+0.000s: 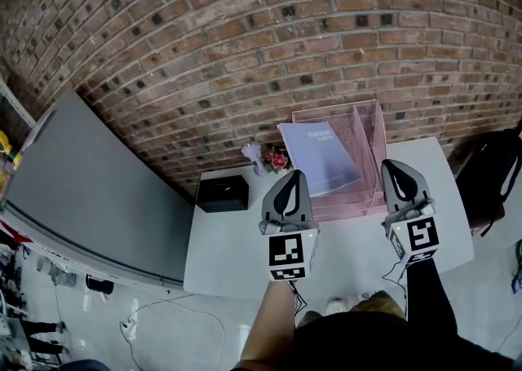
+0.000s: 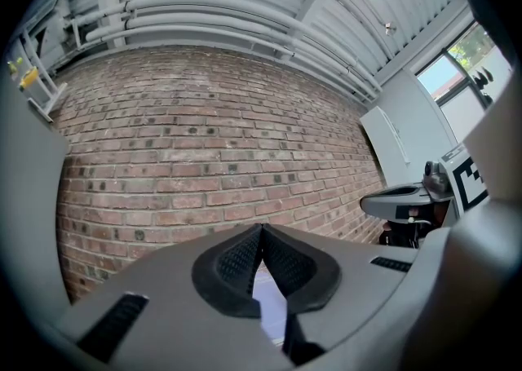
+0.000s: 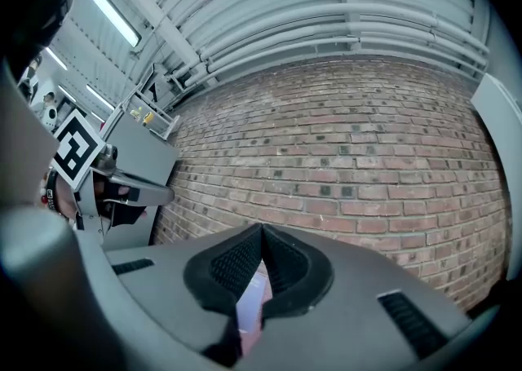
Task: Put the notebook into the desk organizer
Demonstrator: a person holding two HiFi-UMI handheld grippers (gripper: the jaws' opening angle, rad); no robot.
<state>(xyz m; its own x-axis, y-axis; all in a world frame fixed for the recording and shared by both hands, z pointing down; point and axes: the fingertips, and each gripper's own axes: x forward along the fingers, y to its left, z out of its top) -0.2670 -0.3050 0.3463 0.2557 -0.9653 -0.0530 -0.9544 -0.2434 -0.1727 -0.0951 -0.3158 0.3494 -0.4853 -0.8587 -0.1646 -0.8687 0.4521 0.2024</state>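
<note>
- Pink wire mesh makes up the organizer (image 1: 376, 138), which stands at the back of a white table (image 1: 236, 255), against a brick wall (image 1: 245, 35).
- The notebook (image 1: 322, 157), pale lilac, sits slanted inside the organizer, with its left corner poking past the organizer's left side.
- A short line of print sits near the top of the notebook's cover, too small to read. The only other marks are the black-and-white squares on each claw's cube.
- The left gripper (image 1: 293, 174) hangs just in front of the organizer's left half. Its jaws are pressed together with nothing in them.
- The right gripper (image 1: 391, 164) hangs at the organizer's right front corner. Its jaws are also closed tight and empty.
- Only the head view shows the table, the notebook and the organizer whole.
- The gripper views look up at the wall and a ribbed metal roof (image 2: 212, 2) with pipes, and each shows the other claw off to one side.
- Below the closed pads the left gripper view has a pale sliver and the right a pinkish one, neither clear enough to name.
- Left of the organizer are small flowers (image 1: 273, 159), then a black box (image 1: 223, 193).
- Further left a grey board (image 1: 81, 190) leans, and right of the organizer a black bag (image 1: 493, 170) sits on the floor.
- Nothing lies between the claws and the organizer.
</note>
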